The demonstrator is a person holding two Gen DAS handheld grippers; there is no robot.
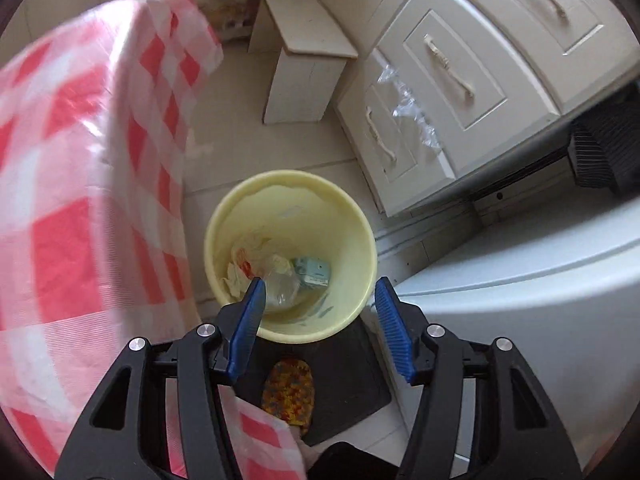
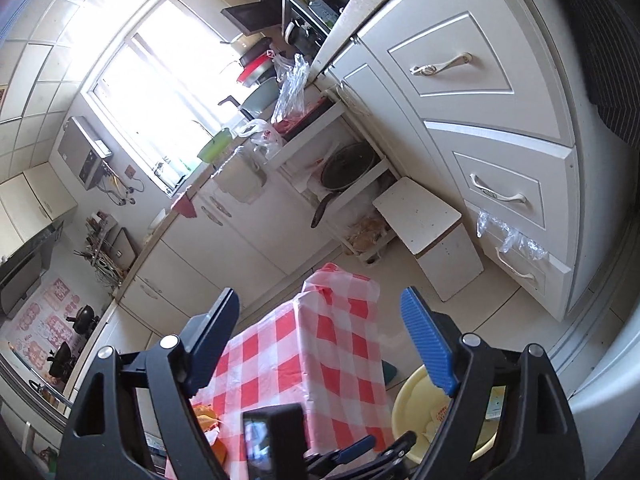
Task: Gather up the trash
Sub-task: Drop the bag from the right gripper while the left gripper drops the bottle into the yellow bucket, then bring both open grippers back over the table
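Observation:
A pale yellow trash bin [image 1: 352, 216] stands on the floor right below my left gripper [image 1: 320, 292], which is open and empty over the bin's near rim. Inside the bin lie crumpled paper and plastic [image 1: 256, 268], a clear wrapper [image 1: 282, 284] and a small teal box [image 1: 314, 272]. My right gripper [image 2: 320, 308] is open and empty, held high above the table. The bin [image 2: 412, 396] shows at the lower right of the right wrist view, and the left gripper [image 2: 360, 454] with its camera shows at the bottom.
A table with a red and white checked cloth [image 1: 80, 184] [image 2: 312, 352] stands left of the bin. A white stool [image 1: 304, 56] [image 2: 436, 232] and white drawers [image 1: 460, 92] [image 2: 500, 140] are behind it. A white appliance [image 1: 540, 300] is right. A dark mat [image 1: 360, 384] lies under the bin.

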